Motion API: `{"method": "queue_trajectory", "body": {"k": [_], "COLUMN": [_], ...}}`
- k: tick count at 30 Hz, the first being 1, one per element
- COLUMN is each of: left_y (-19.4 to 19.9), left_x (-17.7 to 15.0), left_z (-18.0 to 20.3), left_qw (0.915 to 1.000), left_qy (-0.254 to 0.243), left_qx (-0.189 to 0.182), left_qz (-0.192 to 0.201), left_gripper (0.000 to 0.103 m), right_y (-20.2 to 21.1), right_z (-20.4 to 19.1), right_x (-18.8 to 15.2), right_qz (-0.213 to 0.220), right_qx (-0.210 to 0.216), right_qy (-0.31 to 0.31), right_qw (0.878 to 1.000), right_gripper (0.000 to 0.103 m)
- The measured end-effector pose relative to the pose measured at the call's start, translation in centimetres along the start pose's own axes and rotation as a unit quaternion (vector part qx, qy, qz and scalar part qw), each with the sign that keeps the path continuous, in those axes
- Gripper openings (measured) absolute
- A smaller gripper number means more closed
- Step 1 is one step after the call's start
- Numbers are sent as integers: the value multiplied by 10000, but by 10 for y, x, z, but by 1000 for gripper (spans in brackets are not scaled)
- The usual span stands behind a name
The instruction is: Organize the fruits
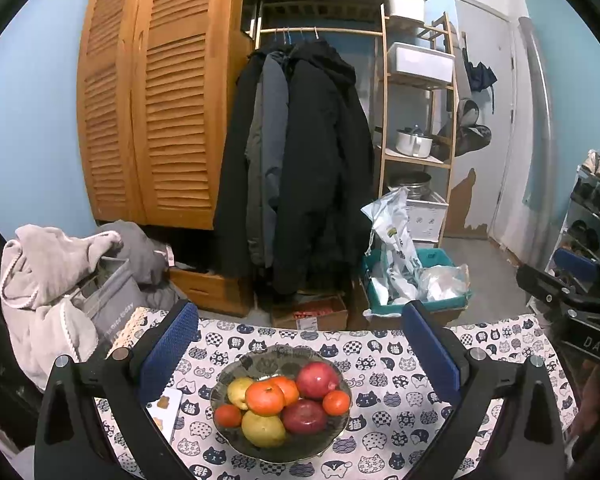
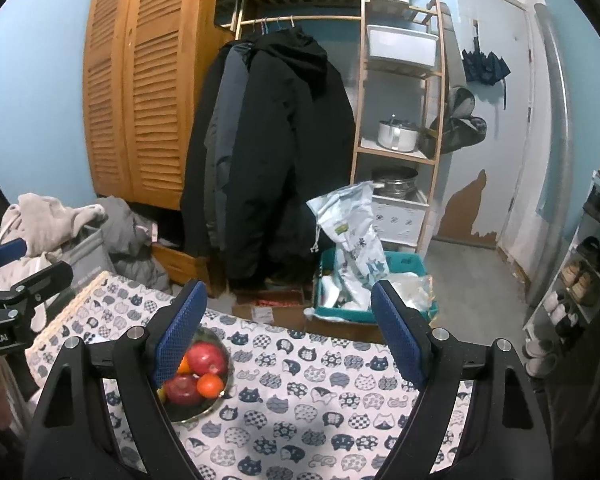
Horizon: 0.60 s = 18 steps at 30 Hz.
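A cat-print tablecloth (image 1: 400,432) covers the table, where a glass bowl (image 1: 281,450) near its left edge holds piled red, orange and yellow fruit (image 1: 288,400). Above it, the left gripper (image 1: 300,344) and right gripper (image 2: 288,328) both hang spread wide, holding nothing.

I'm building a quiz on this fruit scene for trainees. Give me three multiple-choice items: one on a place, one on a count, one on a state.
1. Where is the fruit?
A. in the glass bowl on the cat-print tablecloth
B. loose on the floor
C. on a shelf

2. How many red apples lie in the bowl?
A. none
B. two
C. five

3. How does the left gripper stand?
A. shut on an orange
B. shut on the bowl
C. open, holding nothing

Answers: 1 A, all the fruit is piled inside the bowl; 2 B, one apple lies behind another apple; 3 C, its blue pads stand wide apart above the bowl.
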<state>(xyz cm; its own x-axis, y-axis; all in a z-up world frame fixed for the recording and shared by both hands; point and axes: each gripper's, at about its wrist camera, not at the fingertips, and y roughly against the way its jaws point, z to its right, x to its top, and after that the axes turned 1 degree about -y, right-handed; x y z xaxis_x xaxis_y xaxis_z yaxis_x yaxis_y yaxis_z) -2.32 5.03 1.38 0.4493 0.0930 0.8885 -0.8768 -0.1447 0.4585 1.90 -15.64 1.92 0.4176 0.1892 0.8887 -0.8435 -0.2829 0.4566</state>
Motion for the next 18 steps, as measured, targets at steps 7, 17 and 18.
{"method": "queue_trajectory", "body": {"k": [7, 17, 18], "left_y": [0, -1, -1], "left_x": [0, 0, 0], "left_z": [0, 1, 1], "left_qw": [10000, 10000, 10000], "left_qy": [12, 42, 37], "left_qx": [-9, -12, -8], "left_qz": [2, -9, -15], "left_gripper": [103, 103, 103], "right_y": [-1, -2, -2], "right_z": [1, 3, 3], "right_x": [-1, -2, -2], "right_qz": [-25, -52, -60], "right_qx": [-26, -35, -37], "right_qy": [6, 3, 2], "right_qw": [10000, 10000, 10000], "right_gripper": [83, 83, 83]}}
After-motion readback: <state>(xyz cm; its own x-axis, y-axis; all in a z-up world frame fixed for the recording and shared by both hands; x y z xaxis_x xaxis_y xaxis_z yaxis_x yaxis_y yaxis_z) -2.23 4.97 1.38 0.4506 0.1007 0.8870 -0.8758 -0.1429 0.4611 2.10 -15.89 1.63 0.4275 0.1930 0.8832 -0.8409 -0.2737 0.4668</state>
